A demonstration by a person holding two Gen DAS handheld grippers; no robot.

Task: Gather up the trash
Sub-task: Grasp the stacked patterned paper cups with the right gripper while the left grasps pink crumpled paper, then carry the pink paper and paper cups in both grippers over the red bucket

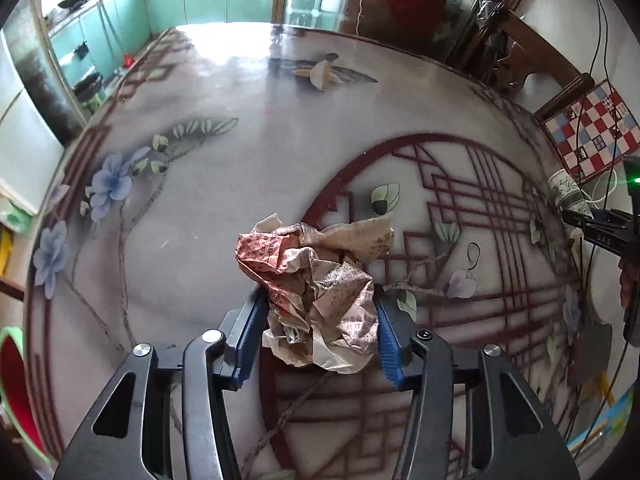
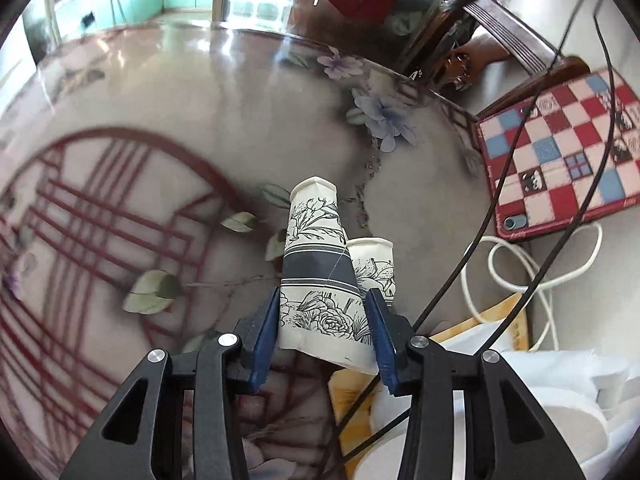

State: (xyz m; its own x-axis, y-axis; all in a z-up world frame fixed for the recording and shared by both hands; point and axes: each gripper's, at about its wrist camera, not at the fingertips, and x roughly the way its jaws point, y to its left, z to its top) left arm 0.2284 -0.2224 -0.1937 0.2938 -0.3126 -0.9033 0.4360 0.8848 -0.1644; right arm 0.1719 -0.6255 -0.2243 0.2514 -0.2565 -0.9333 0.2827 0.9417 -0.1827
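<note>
My left gripper (image 1: 318, 300) is shut on a crumpled ball of printed newspaper (image 1: 316, 280), held between its blue pads over the flower-patterned table (image 1: 192, 216). My right gripper (image 2: 322, 304) is shut on a flattened paper cup (image 2: 316, 264) with black flower print and a dark band; a second paper cup (image 2: 374, 264) lies just behind it on its right. The right gripper with its cup also shows at the right edge of the left wrist view (image 1: 588, 216).
A red, white and blue checkered cushion (image 2: 560, 152) lies on a dark wooden chair at the right. White and black cables (image 2: 520, 264) loop near the table's right edge. White paper and a yellow sheet (image 2: 480, 380) lie below them. A red and green bin (image 1: 16, 392) is at the far left.
</note>
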